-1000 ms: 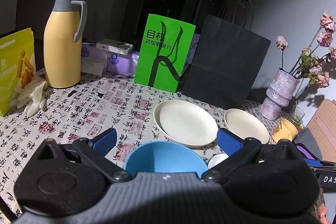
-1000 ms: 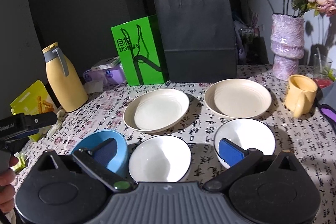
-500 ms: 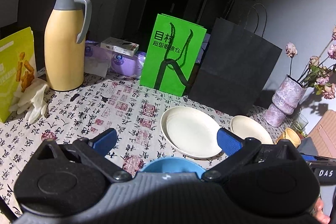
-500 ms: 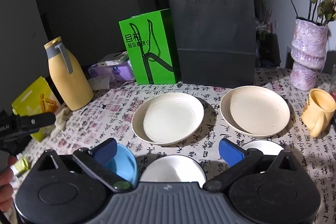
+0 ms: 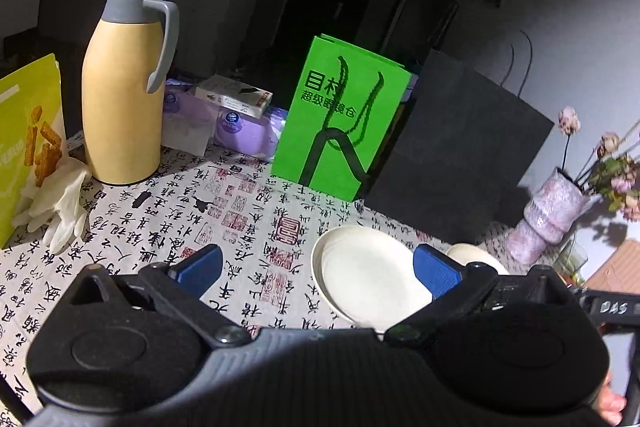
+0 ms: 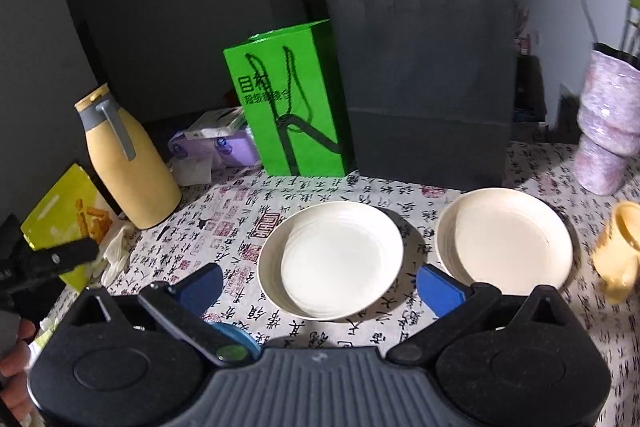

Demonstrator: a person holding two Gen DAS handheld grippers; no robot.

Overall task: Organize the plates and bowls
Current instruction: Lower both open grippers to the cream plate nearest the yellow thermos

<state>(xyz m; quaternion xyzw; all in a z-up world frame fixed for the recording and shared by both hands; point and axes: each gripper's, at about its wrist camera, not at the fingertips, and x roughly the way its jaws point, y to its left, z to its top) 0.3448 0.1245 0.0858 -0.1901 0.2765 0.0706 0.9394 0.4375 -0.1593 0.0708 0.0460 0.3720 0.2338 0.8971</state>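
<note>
Both views, plates and bowls on the patterned surface (image 6: 520,163). I have raised both tongs over the last second: the 2 white bowls seen below the right tongs (image 6: 320,283) have dropped out of view, and only a sliver of the blue bowl (image 6: 236,333) shows at the housing. The left tongs (image 5: 316,269) and the right tongs stand apart, holding nothing. The 2 cream plates, near plate (image 6: 330,259) and far plate (image 6: 504,241), lie side by side, not stacked; I judge organizing not yet begun. Legible writing: "目木" on the green bag (image 5: 340,119), with smaller characters I cannot read surely, and "DAS" on the right handle (image 5: 614,306).
</note>
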